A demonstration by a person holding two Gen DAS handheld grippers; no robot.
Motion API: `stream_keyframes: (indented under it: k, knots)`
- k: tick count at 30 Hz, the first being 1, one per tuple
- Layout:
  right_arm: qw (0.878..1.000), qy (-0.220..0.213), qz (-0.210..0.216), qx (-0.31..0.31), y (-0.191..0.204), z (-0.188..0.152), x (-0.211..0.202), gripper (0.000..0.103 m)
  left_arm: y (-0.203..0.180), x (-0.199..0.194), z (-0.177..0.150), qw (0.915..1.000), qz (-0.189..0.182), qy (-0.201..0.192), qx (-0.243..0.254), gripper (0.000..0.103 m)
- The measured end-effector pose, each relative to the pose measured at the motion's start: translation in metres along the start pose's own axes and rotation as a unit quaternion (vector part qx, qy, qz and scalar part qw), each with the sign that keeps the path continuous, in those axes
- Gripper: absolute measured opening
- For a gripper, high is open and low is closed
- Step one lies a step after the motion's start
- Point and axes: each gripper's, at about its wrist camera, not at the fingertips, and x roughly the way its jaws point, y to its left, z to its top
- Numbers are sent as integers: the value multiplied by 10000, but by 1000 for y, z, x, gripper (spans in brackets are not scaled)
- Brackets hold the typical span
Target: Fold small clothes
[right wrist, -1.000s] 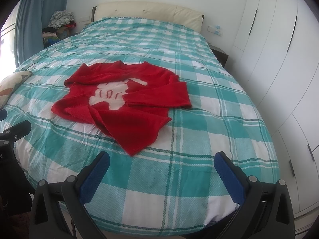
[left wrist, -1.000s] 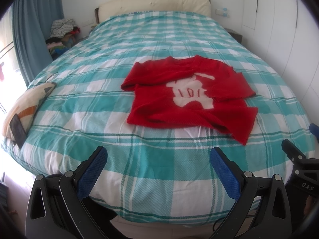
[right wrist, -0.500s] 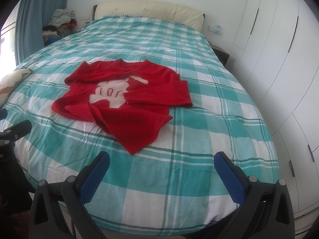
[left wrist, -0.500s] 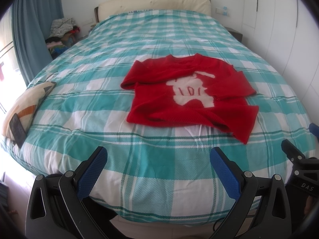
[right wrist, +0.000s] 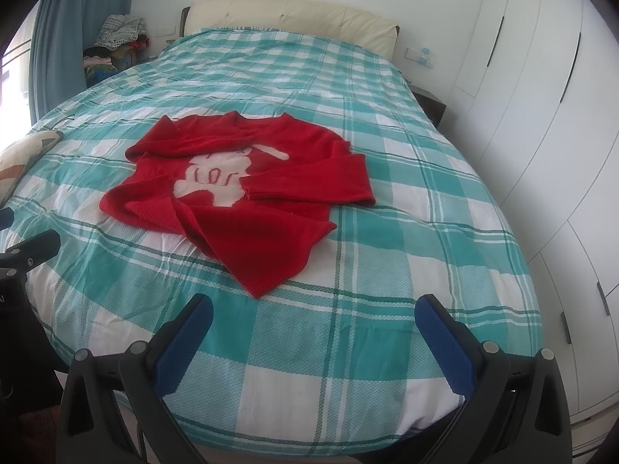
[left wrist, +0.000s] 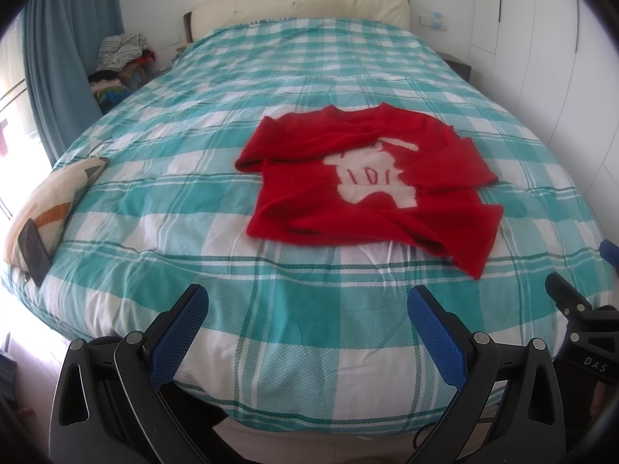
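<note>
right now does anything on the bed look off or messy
Yes: the red sweater lies askew on the bed. Its near hem corner is flipped out into a point, and the sleeves are crossed unevenly over the front. Both grippers hang open, clear of it.

The red sweater (left wrist: 371,178) has both sleeves folded over its front, so they cover parts of the white design (left wrist: 373,179), and what that design actually is, can't tell. The pile of clothes (left wrist: 118,58) past the bed's far left corner is too small to sort out. The phone (left wrist: 34,252) on the pillow (left wrist: 50,197) at the near left edge shows just a dark face.
</note>
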Motion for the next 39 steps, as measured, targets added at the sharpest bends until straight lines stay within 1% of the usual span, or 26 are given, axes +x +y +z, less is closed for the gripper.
stream_keyframes:
  k: [6, 9, 13, 16, 20, 23, 24, 26, 28, 30, 32, 34, 35, 36, 37, 38, 39]
  knots:
    - [10000, 7, 29, 3, 1, -1, 1, 103, 4, 3, -1, 10000, 29, 17, -17, 103]
    - [9998, -12, 185, 15, 4, -1, 2, 103, 11, 5, -2, 9999, 78, 36, -88, 103]
    - [9992, -27, 366, -148, 12, 3, 4, 103, 21, 7, -2, 9997, 132, 68, -203, 103]
    - [9975, -64, 653, -248, 17, 12, 9, 103, 27, 6, -1, 9994, 196, 70, -271, 103]
    - [9937, -206, 1010, -440, 25, 34, 23, 103, 38, 5, -2, 9989, 266, 68, -387, 103]
    - [9864, -207, 1536, -540, 37, 55, 41, 103, 47, 2, -3, 9983, 343, 51, -459, 103]
    - [9814, -185, 1829, -547, 43, 62, 47, 103, 50, 2, -4, 9981, 373, 52, -493, 103]
    - [9651, -95, 2554, -565, 56, 75, 64, 103, 56, 3, -6, 9975, 408, 87, -565, 103]
    - [9504, 167, 3061, -530, 73, 87, 92, 103, 62, 2, -9, 9970, 450, 116, -618, 103]
    - [9410, 516, 3319, -424, 86, 97, 126, 103, 68, 1, -11, 9965, 514, 124, -647, 103]
    - [9316, 967, 3487, -351, 98, 103, 162, 103, 73, 1, -14, 9959, 565, 146, -688, 103]
    - [9170, 1419, 3713, -343, 113, 104, 191, 103, 78, 2, -16, 9953, 597, 188, -743, 103]
    - [9058, 1572, 3923, -301, 119, 102, 200, 101, 80, 4, -17, 9949, 615, 215, -771, 103]
    - [8900, 1669, 4234, -265, 126, 100, 204, 99, 83, 5, -19, 9945, 634, 245, -800, 103]
    - [8690, 1761, 4612, -340, 134, 96, 203, 99, 86, 7, -19, 9941, 650, 268, -827, 103]
    - [8486, 1823, 4933, -571, 143, 91, 192, 99, 90, 8, -21, 9937, 665, 278, -855, 103]
    - [8245, 1858, 5253, -988, 151, 83, 174, 99, 93, 9, -22, 9933, 699, 288, -873, 103]
